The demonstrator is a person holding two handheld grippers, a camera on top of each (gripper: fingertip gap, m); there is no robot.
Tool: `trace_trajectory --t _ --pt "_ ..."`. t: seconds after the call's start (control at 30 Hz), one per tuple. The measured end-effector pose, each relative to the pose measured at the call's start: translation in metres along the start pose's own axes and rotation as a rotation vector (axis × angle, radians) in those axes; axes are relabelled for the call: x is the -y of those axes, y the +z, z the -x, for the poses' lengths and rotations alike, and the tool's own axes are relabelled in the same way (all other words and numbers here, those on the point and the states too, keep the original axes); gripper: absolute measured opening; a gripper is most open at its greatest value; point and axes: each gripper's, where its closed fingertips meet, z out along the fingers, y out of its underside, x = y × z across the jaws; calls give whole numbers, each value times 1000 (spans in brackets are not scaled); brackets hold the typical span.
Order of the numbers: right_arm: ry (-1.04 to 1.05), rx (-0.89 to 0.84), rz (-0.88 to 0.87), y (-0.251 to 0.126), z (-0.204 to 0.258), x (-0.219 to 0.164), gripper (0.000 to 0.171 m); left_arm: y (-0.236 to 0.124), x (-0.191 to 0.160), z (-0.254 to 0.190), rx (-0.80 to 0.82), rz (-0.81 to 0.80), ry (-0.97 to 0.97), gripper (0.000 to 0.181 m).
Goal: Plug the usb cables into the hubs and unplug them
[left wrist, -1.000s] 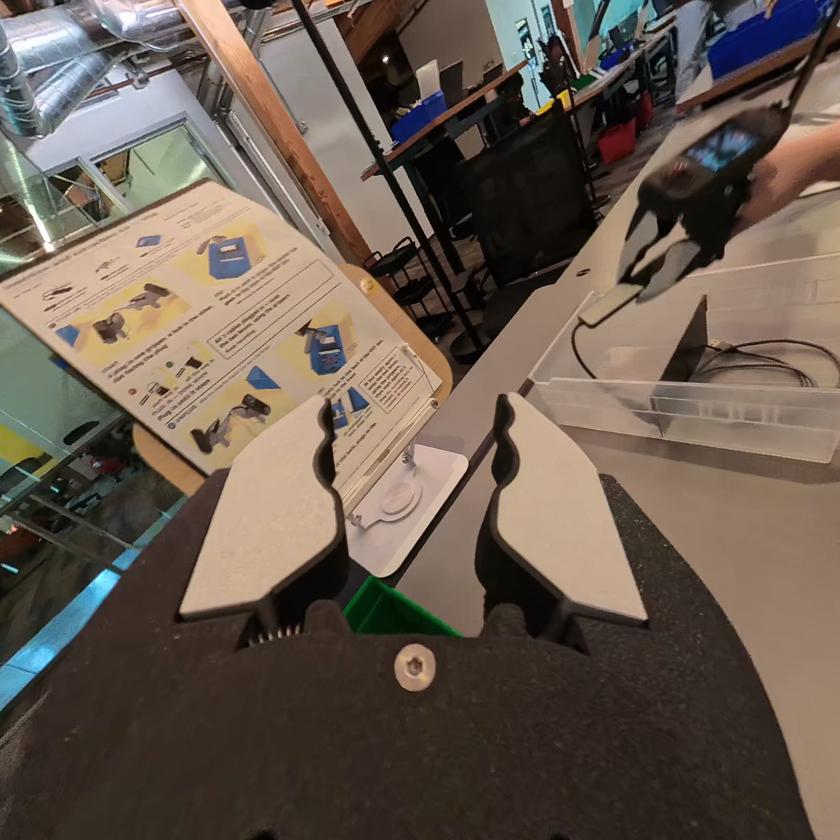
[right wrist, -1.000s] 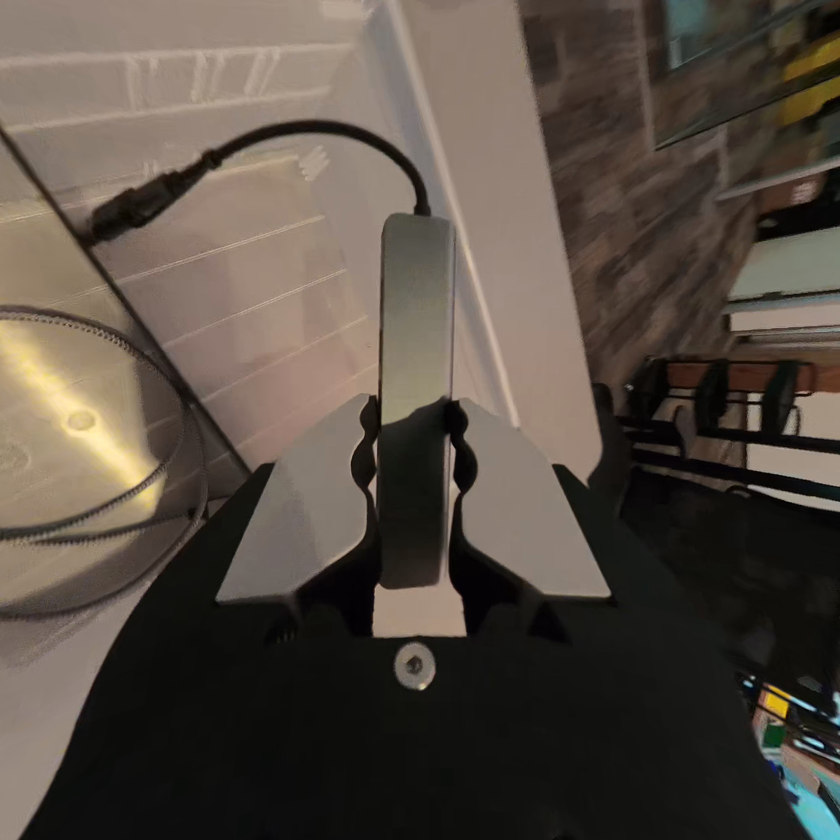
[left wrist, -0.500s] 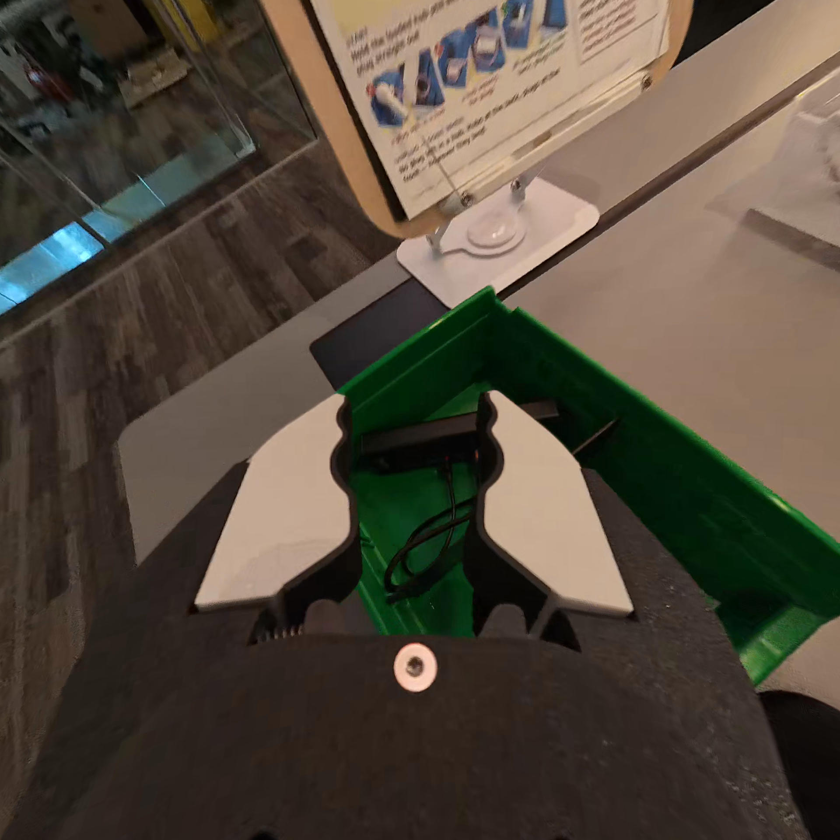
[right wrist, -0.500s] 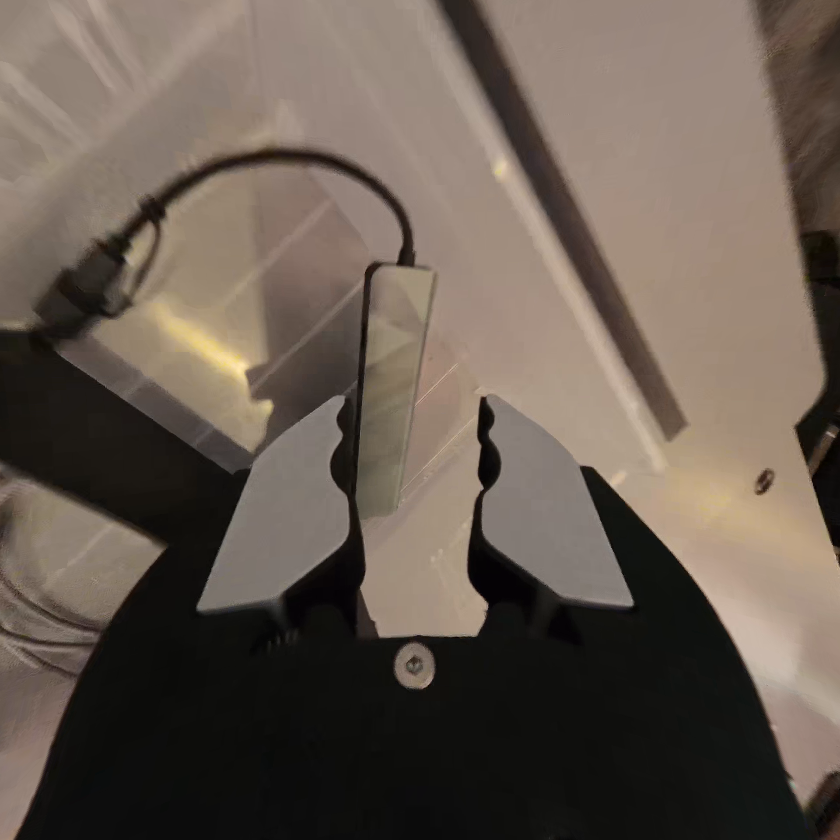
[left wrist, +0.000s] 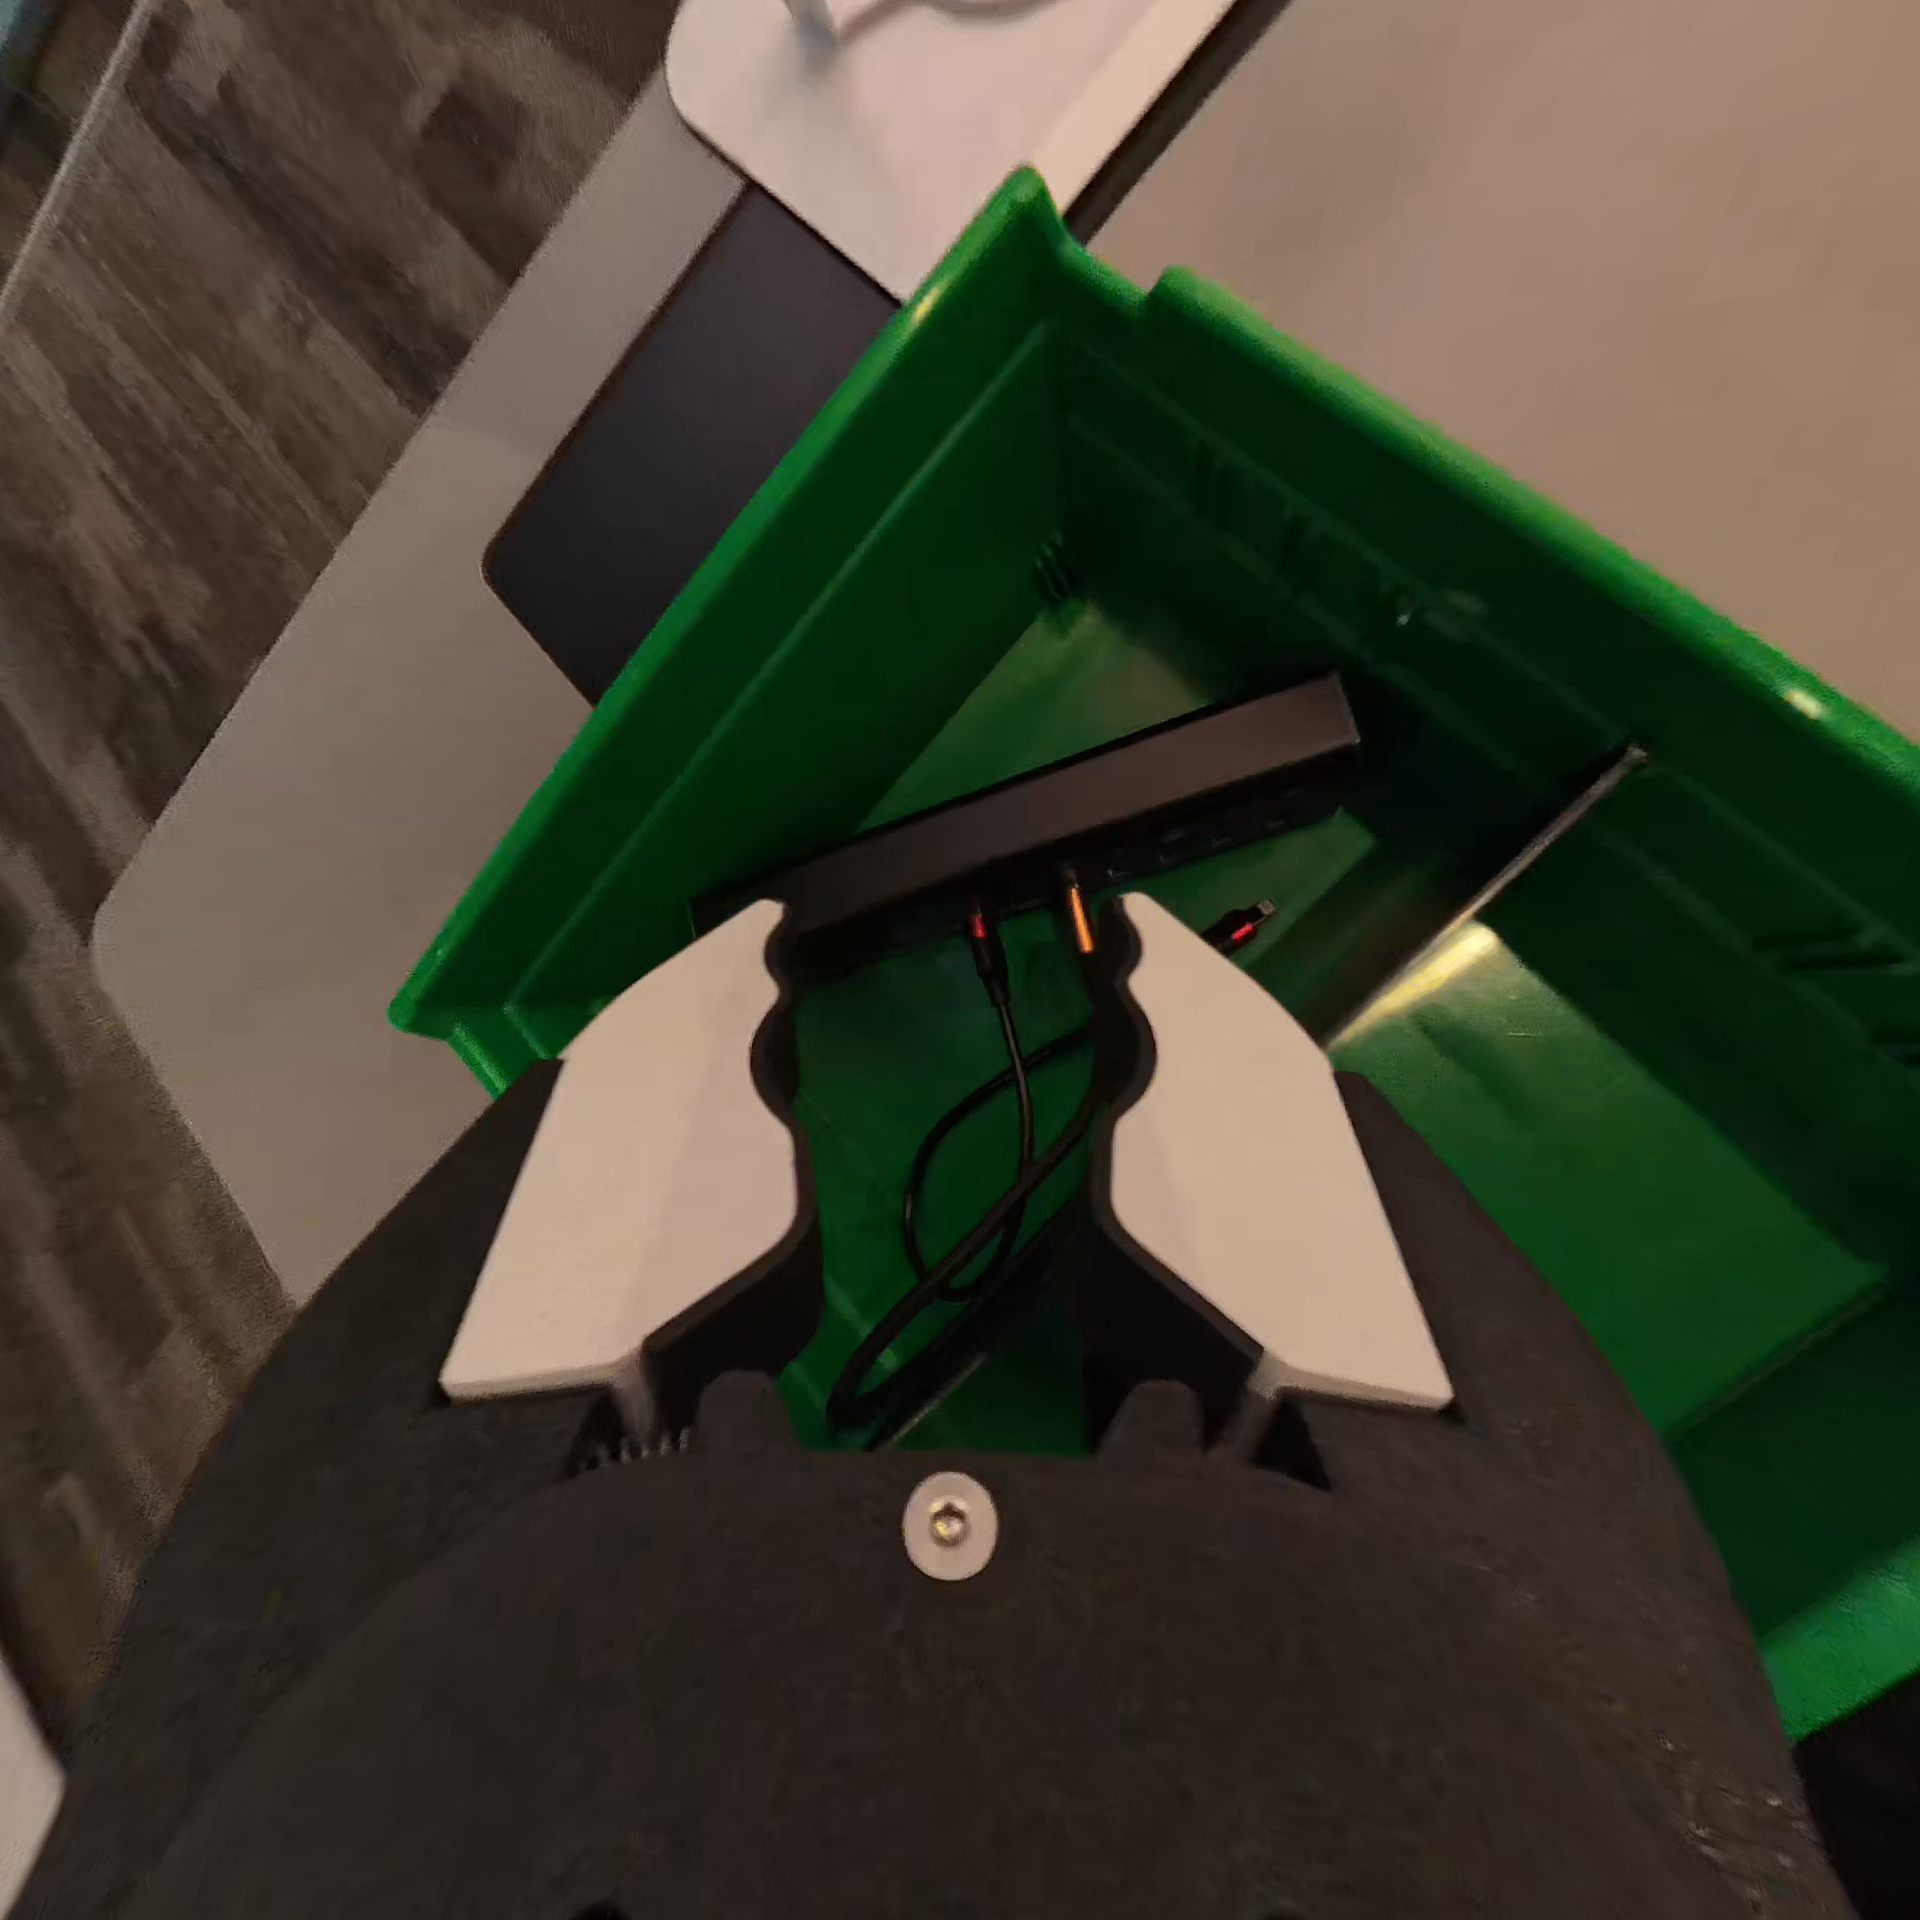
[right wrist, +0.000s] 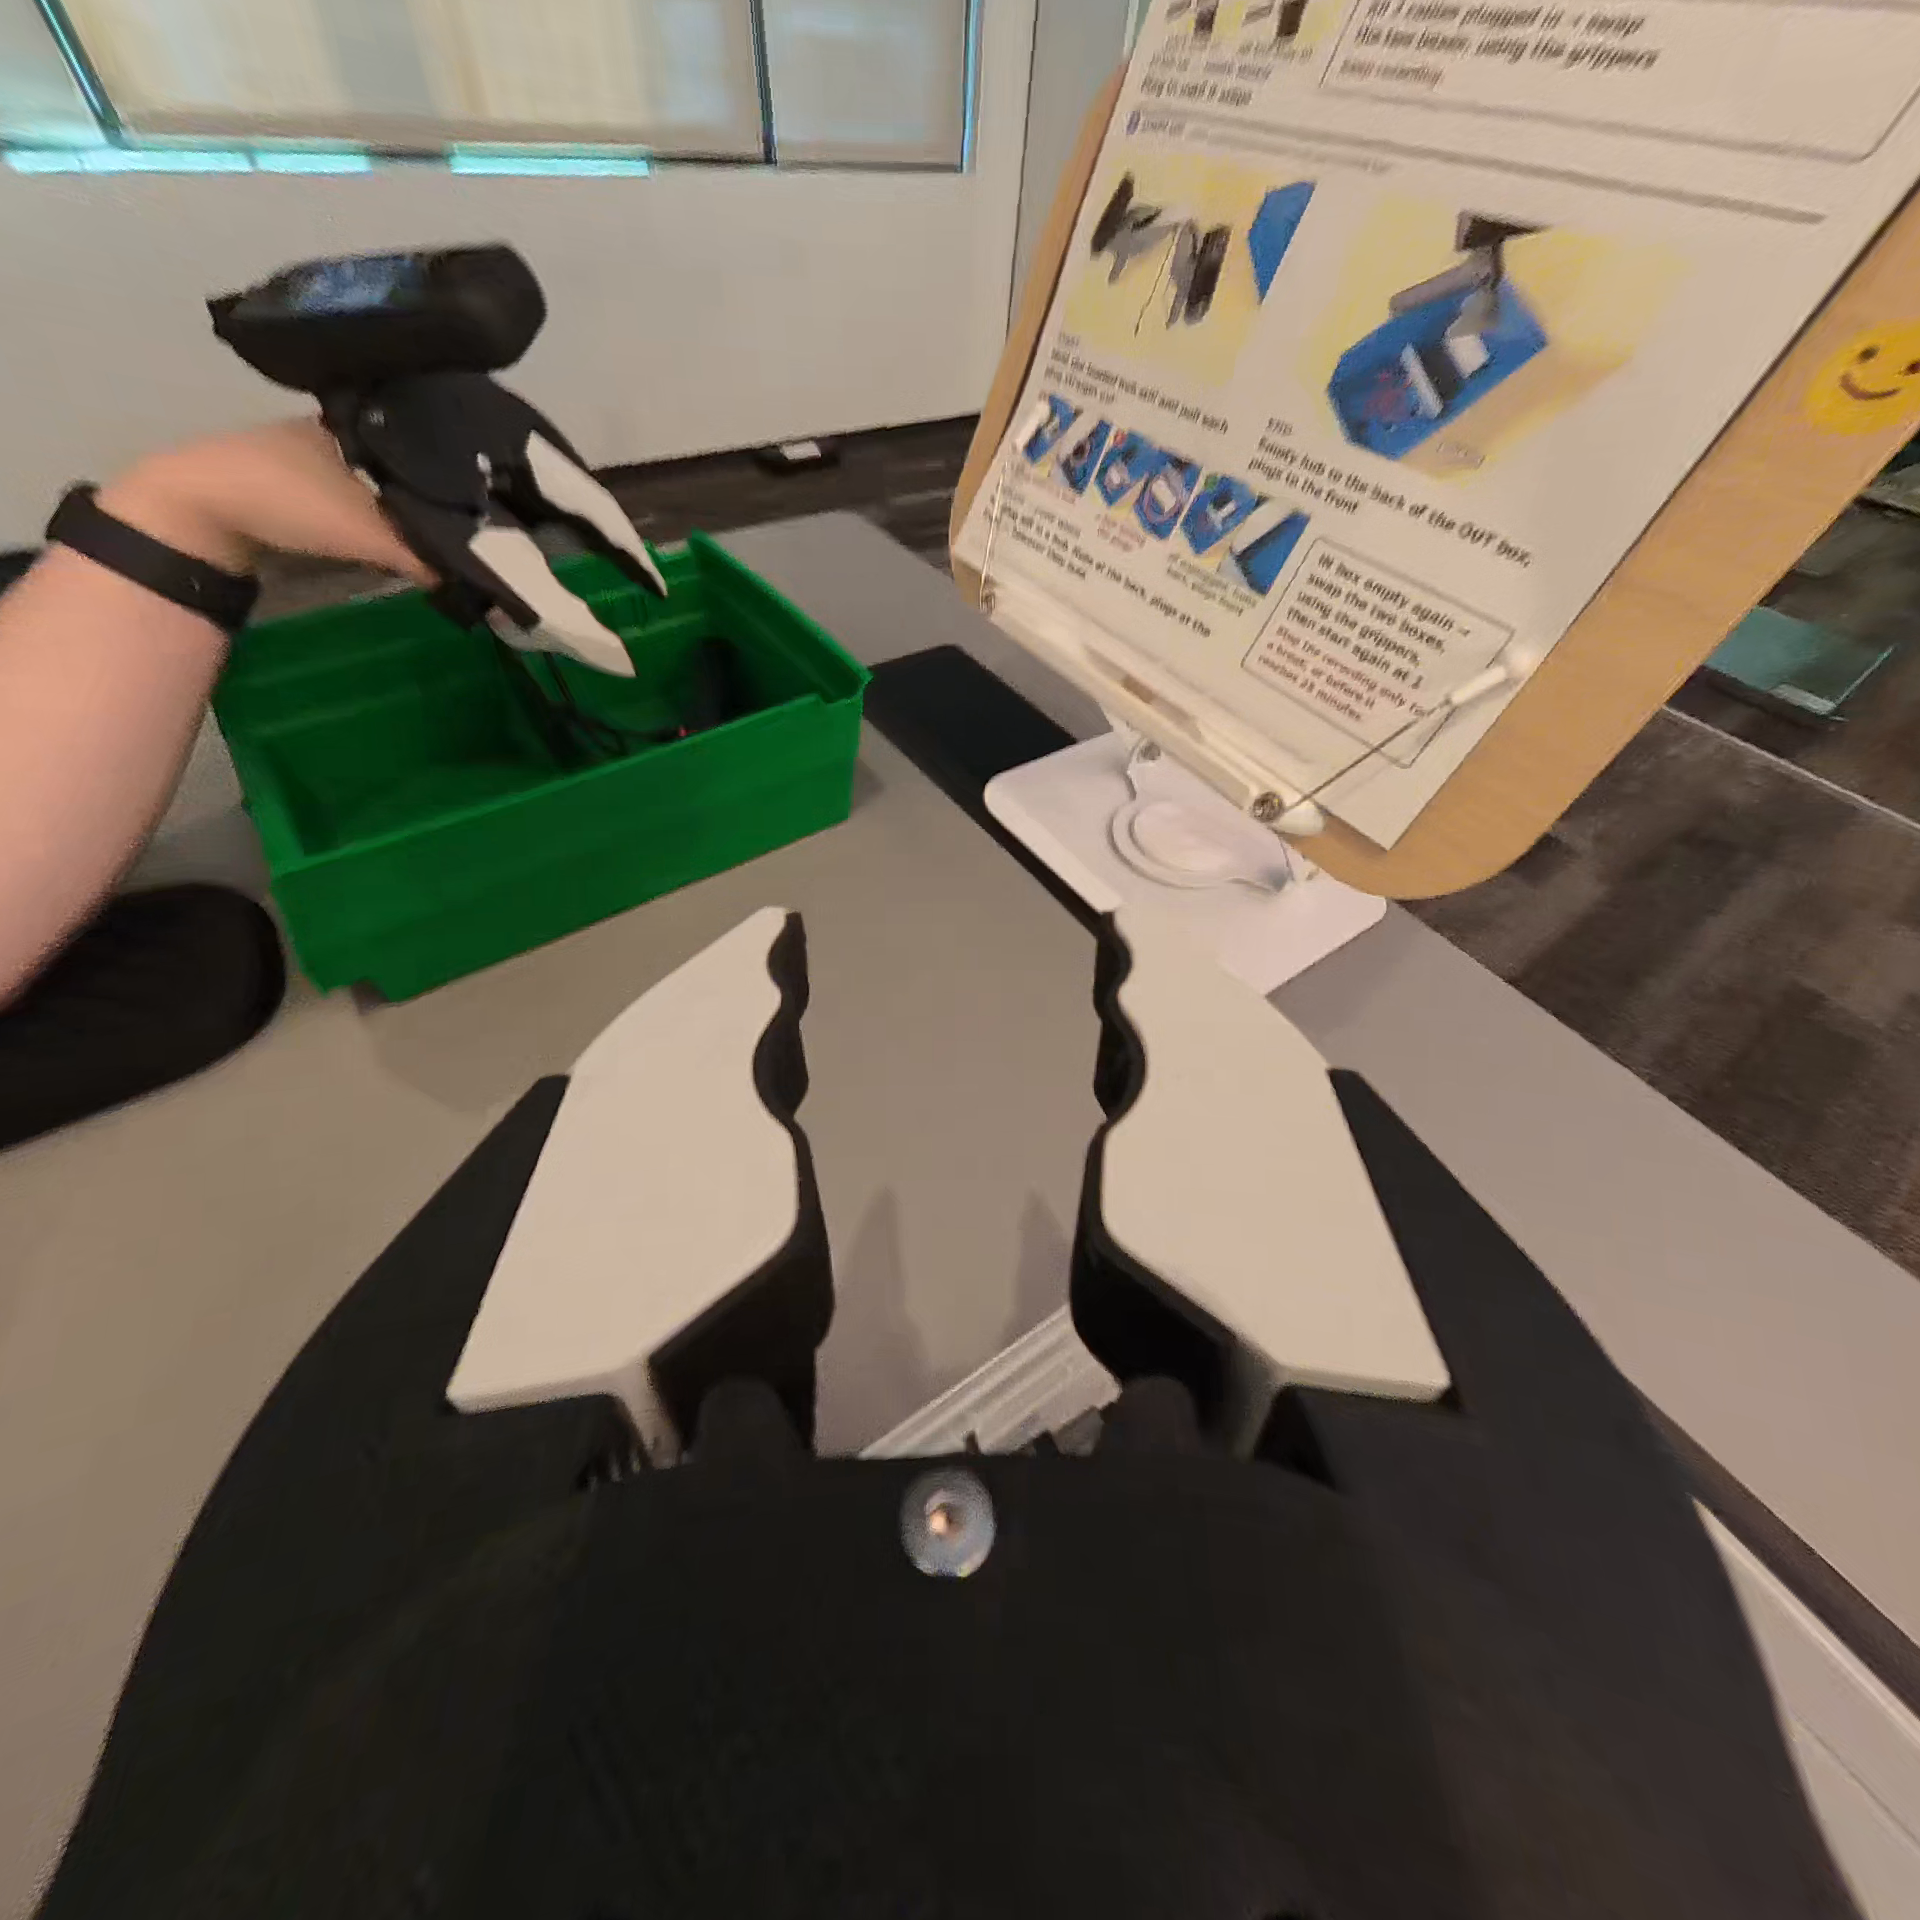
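A black USB hub (left wrist: 1081,821) lies inside the green bin (left wrist: 748,644), with thin black cables (left wrist: 997,1164) plugged into its near side by orange-tipped plugs (left wrist: 1075,920). A loose plug (left wrist: 1242,925) lies beside it. My left gripper (left wrist: 951,914) is open and empty, its fingertips just short of the hub, above the bin. In the right wrist view the left gripper (right wrist: 613,623) hangs over the green bin (right wrist: 540,831). My right gripper (right wrist: 951,935) is open and empty above the grey table.
An instruction board (right wrist: 1455,416) on a white stand (right wrist: 1195,862) stands at the table's far edge, to the right of the bin. A dark divider (left wrist: 1475,894) splits the bin. A clear box's rim (right wrist: 997,1392) shows below my right gripper. The person's forearm (right wrist: 94,644) is at left. Left tips to right tips: about 40 centimeters. Measured from the fingertips, the loose plug (left wrist: 1242,925) is 9 centimeters or so from the left gripper and 40 centimeters from the right.
My left gripper has moved down closer to the black hub in the green bin. My right gripper has let go of the silver hub and swung away from the clear box toward the green bin.
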Motion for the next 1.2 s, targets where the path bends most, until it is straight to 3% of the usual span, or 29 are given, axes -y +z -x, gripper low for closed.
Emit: trace_trajectory --t 0.17,0.33,0.57,0.67,0.93,1.0,1.2 --pt "-79 18 142 10 2 -24 51 24 8 -13 -53 122 354 52" --pt "-139 40 143 15 5 -19 51 47 -25 -14 -235 449 547 57" --pt "-142 11 169 1 -8 -26 47 74 -24 -22 -390 481 690 48" --pt "-128 12 154 -1 -11 -24 44 81 -33 -28 -429 493 723 42" --pt "-136 26 172 6 -14 -29 43 89 -32 -29 -487 240 545 54" --pt "-128 32 182 9 -15 -32 42 87 -32 -31 -492 247 554 38" --pt "-141 44 192 12 -12 -34 41 83 -36 -18 -394 340 426 36"
